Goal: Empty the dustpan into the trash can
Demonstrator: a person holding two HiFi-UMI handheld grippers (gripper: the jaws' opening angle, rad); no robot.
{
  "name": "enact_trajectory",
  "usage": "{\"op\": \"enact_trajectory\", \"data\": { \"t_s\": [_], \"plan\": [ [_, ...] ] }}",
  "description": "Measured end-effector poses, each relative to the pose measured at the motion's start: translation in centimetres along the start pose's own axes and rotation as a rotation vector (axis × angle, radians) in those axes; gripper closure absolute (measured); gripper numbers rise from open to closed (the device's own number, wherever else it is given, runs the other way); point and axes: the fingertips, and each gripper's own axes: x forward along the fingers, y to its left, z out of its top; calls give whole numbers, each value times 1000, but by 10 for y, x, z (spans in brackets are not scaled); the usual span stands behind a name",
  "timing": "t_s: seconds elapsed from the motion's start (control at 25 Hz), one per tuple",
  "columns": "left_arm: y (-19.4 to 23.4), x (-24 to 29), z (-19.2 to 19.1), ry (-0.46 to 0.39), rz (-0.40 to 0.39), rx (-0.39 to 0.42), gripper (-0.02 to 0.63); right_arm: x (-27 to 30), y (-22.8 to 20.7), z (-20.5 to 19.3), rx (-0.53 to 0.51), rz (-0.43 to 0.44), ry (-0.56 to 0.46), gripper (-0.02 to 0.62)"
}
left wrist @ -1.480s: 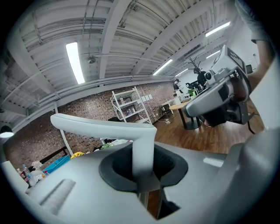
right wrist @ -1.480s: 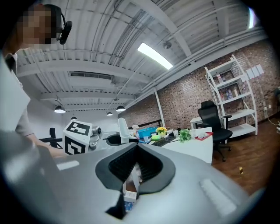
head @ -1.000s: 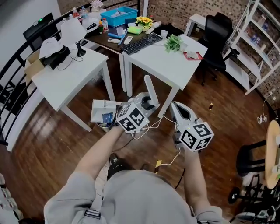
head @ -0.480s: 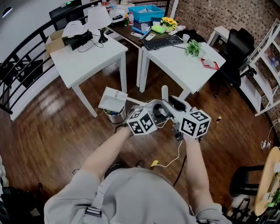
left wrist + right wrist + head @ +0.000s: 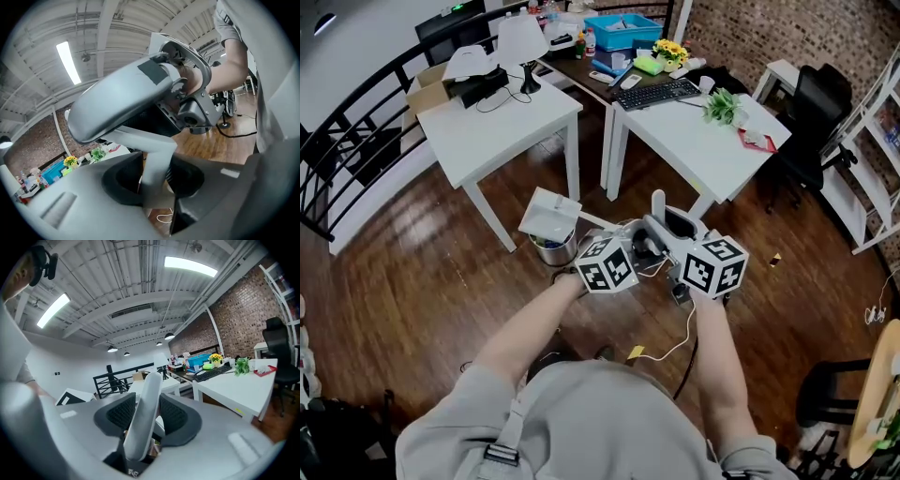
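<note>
The dustpan's white handle (image 5: 658, 204) stands upright in front of me, and the pan itself is hidden under the grippers. My left gripper (image 5: 639, 247) is shut on a flat grey part of the handle (image 5: 157, 168), low down. My right gripper (image 5: 672, 225) comes in from the right with its jaws at their widest. The rounded handle (image 5: 149, 390) stands between its pads, filling most of the gap. The small metal trash can (image 5: 551, 250) stands on the floor just left of the left gripper, with its white swing lid (image 5: 548, 214) tilted over it.
Two white tables (image 5: 502, 127) (image 5: 694, 141) stand beyond the trash can, with a table leg (image 5: 492, 220) close to it. A black office chair (image 5: 811, 131) is at the right. A cable (image 5: 675, 342) trails across the wooden floor near my feet.
A second ago the right gripper was shut and off to the right of the handle. It has swung in and opened around it. The left gripper keeps its grip.
</note>
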Motion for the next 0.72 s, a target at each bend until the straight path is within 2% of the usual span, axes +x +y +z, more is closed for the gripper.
{"op": "enact_trajectory", "data": {
  "t_s": [0.12, 0.36, 0.56, 0.72],
  "plan": [
    [13, -9, -1, -11, 8, 5, 491, 1, 4, 11, -19, 0, -37, 442],
    [72, -43, 2, -60, 70, -1, 512, 8, 13, 46, -43, -26, -118, 448],
    [139, -82, -1, -81, 108, 28, 543, 37, 19, 66, -56, -60, -148, 459],
    [197, -117, -9, -124, 128, -22, 557, 65, 16, 74, -36, -107, -171, 465]
  ]
}}
